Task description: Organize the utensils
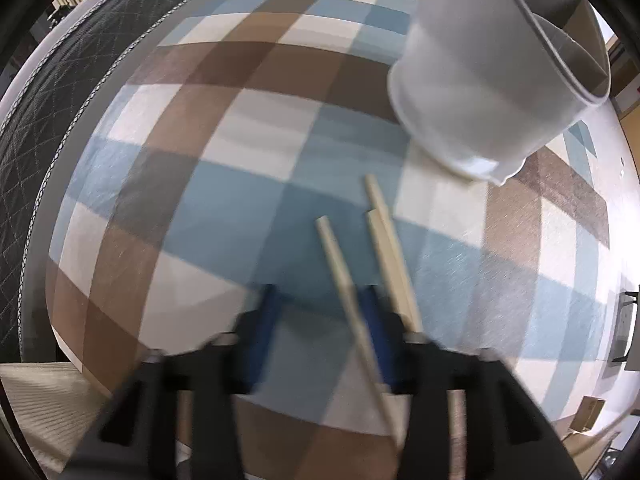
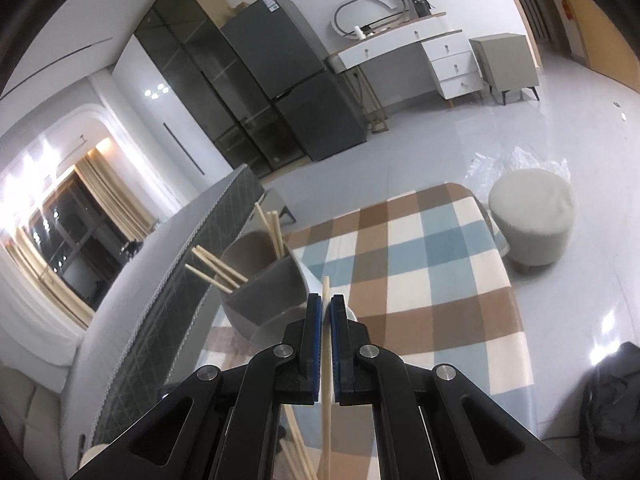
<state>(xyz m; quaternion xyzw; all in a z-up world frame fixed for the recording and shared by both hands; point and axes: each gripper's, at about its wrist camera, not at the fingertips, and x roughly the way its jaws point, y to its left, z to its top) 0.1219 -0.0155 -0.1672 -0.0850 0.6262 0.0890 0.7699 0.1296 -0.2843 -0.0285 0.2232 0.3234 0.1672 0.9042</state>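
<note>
Two grippers are showing, one in each wrist view. Nearest in the right wrist view, the right gripper [image 2: 325, 310] is pinching a single pale chopstick [image 2: 326, 360] between its blue pads [image 2: 317, 320], the jaws drawn almost together on it, with the stick's tip poking out just past the fingertips. A few more pale sticks [image 2: 298, 456] are crossing the bottom of that view beneath the gripper. Just beyond the fingertips a grey divided utensil holder [image 2: 264, 296] is sitting on the checked blue, brown and cream cloth [image 2: 440, 280]; several chopsticks [image 2: 218, 270] are leaning out of one of its compartments and a few more [image 2: 274, 230] are standing in another. A padded grey mattress edge [image 2: 192, 280] is running along the holder's left side. Farther off, a round pale stool [image 2: 532, 216] is standing on the floor beside the cloth, and a dark fridge [image 2: 296, 80] and a white desk [image 2: 416, 48] are lining the far wall.

In the blurred left wrist view, the left gripper [image 1: 320, 332] is hanging over the cloth [image 1: 240, 140] with its blue pads [image 1: 262, 336] set well apart. One chopstick [image 1: 352, 308] is slanting between them, seemingly against the right pad. Two more sticks [image 1: 390, 248] are lying just outside that finger. Ahead of them, the holder [image 1: 488, 80] is filling the upper right.
</note>
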